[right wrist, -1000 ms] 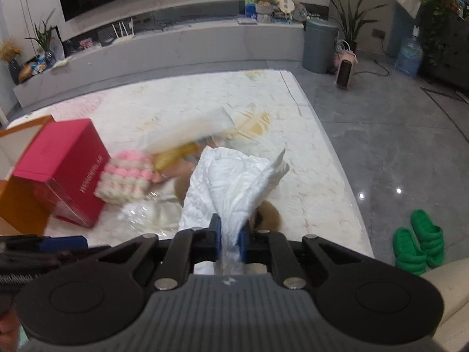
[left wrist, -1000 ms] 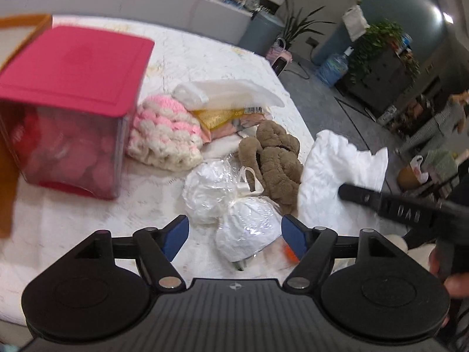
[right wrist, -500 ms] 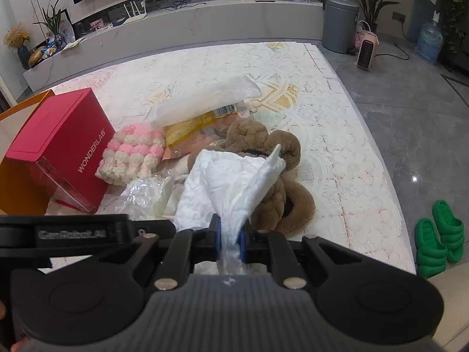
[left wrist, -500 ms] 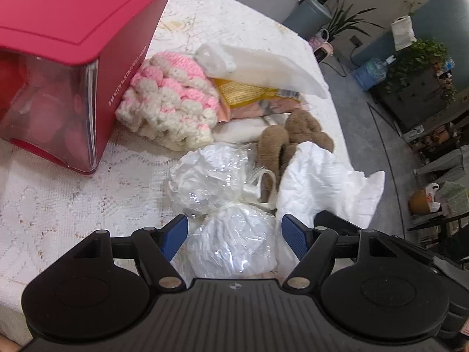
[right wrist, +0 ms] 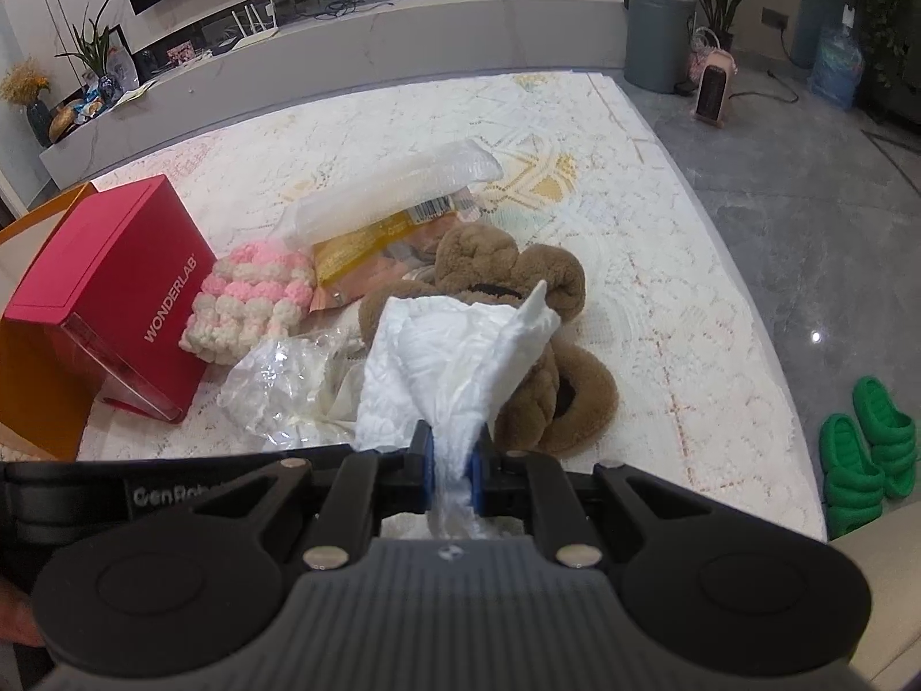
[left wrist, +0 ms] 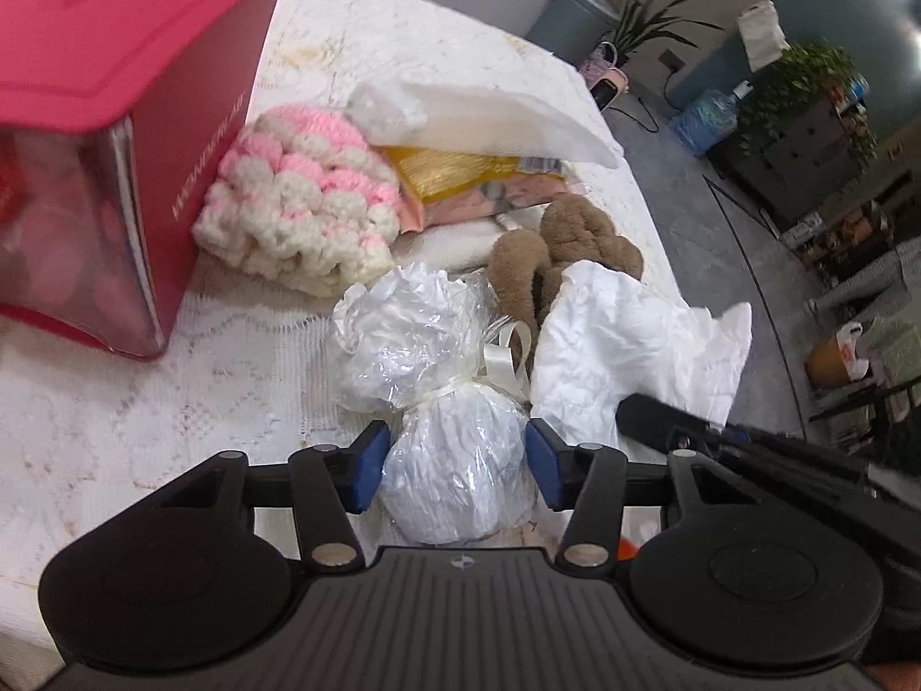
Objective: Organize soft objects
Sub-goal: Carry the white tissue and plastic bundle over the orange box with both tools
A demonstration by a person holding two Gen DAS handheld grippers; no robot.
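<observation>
left claw [left wrist: 455, 463]: blue pads sit right at both sides of the white plastic-wrapped bundle [left wrist: 457, 469], and the jaws have just been closing in on it. Looks like contact, but I can't call it a firm squeeze.
right claw [right wrist: 452, 469]: clamped tight on a bunched corner of the crumpled white sheet [right wrist: 455, 357], with the rest fanning out ahead of the pads.
bundle: lower lump is between the left pads, tied with a cream ribbon [left wrist: 506, 357]; a second crinkly lump sits just beyond it, both on the lace-covered desk [left wrist: 144, 403].
pile beyond: brown plush thing [right wrist: 535, 340] under and beside the sheet, pink-and-cream chunky knit [left wrist: 299, 207] against the red box [left wrist: 115, 86], yellow packet [left wrist: 460, 173] with a clear white bag [left wrist: 489, 115] on top.
only in left view: the ribbon knot and the wrapped lump itself; the right claw's black body pokes in at the right edge.
only in right view: WONDERLAB lettering on the box, an orange box [right wrist: 29, 357] behind it, green slippers [right wrist: 869, 449] on the floor, the full shape of the plush.
hard to tell: the left view is blurry at the box, where the lettering is unreadable. The claw body cuts off the bundle's underside, and the sheet hides part of the plush.
</observation>
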